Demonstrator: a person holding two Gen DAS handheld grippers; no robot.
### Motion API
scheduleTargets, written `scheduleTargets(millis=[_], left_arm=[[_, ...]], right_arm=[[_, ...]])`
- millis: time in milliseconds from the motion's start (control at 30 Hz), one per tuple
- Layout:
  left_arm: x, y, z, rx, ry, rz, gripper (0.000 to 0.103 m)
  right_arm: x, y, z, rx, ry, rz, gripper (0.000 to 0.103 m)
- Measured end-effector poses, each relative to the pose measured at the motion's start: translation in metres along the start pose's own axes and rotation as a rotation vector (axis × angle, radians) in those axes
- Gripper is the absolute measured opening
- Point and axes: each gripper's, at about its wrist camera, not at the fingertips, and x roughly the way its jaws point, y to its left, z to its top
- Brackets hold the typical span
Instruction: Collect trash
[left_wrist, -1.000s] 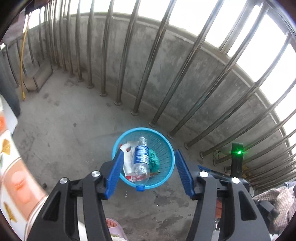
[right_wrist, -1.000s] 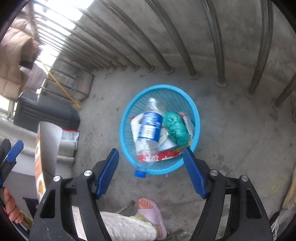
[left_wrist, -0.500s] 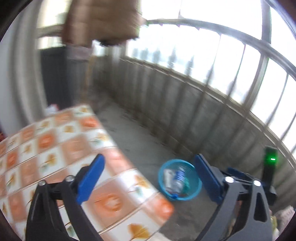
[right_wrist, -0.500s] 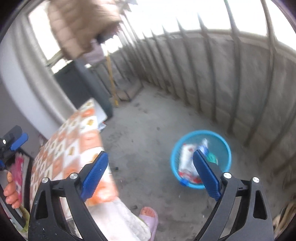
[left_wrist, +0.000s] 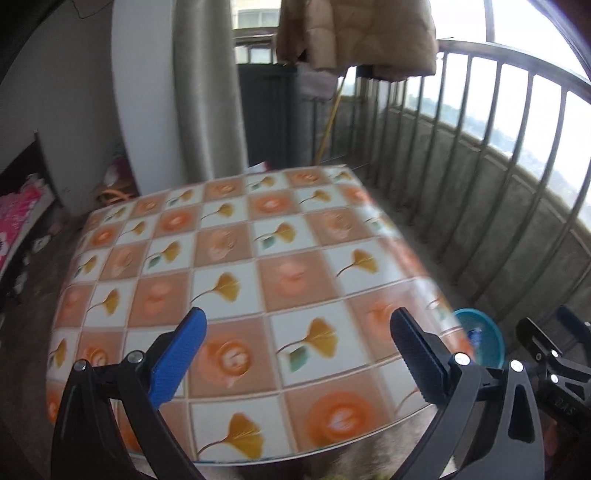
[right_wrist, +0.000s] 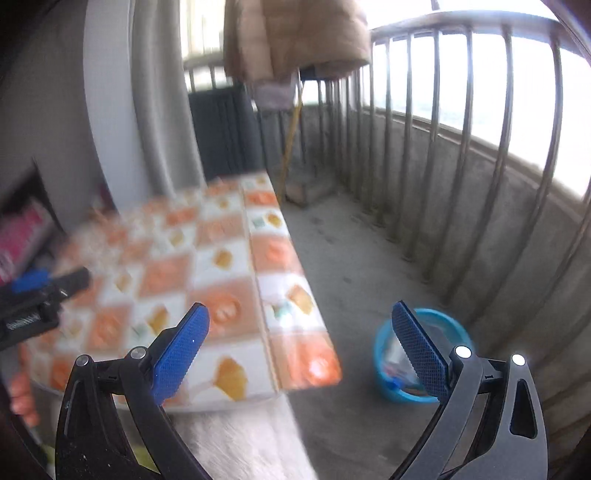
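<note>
Left gripper (left_wrist: 297, 352) and right gripper (right_wrist: 301, 347), each with fingers spread wide and holding nothing, above a tabletop (left_wrist: 236, 258) bare of trash. The collected trash, a plastic bottle among wrappers, lies in the blue basket (right_wrist: 454, 325) on the floor beside the railing (right_wrist: 465, 155). Such items are judged light and crushable; the basket is best gripped by its stiff rim.

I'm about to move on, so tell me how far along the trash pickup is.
Done: the blue basket on the floor beside the table already holds trash, though blur hides what exactly. In hand: nothing; the left gripper and the right gripper are both open and empty, facing the table. Left: apparently little, since the tabletop in view shows only its patterned cloth.
</note>
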Motion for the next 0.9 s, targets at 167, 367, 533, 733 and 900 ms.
scheduleTargets(millis=[167, 367, 533, 733, 900], left_arm=[[0.021, 0.014, -0.025, -0.075, 0.109, 0.041, 0.097], [0.027, 0.019, -0.038, -0.106, 0.176, 0.053, 0.097], [0.022, 0.013, -0.037, -0.071, 0.161, 0.076, 0.097], [0.028, 0.009, -0.035, -0.059, 0.195, 0.069, 0.097], [0.028, 0.007, -0.034, -0.056, 0.188, 0.069, 0.097]], right_arm=[[0.002, 0.032, -0.016, -0.094, 0.063, -0.051, 0.095], [0.008, 0.036, -0.024, -0.086, 0.138, -0.038, 0.095], [0.013, 0.032, -0.029, -0.081, 0.169, -0.053, 0.095], [0.013, 0.020, -0.034, -0.037, 0.193, -0.069, 0.095], [0.010, 0.017, -0.037, -0.022, 0.193, -0.072, 0.095]])
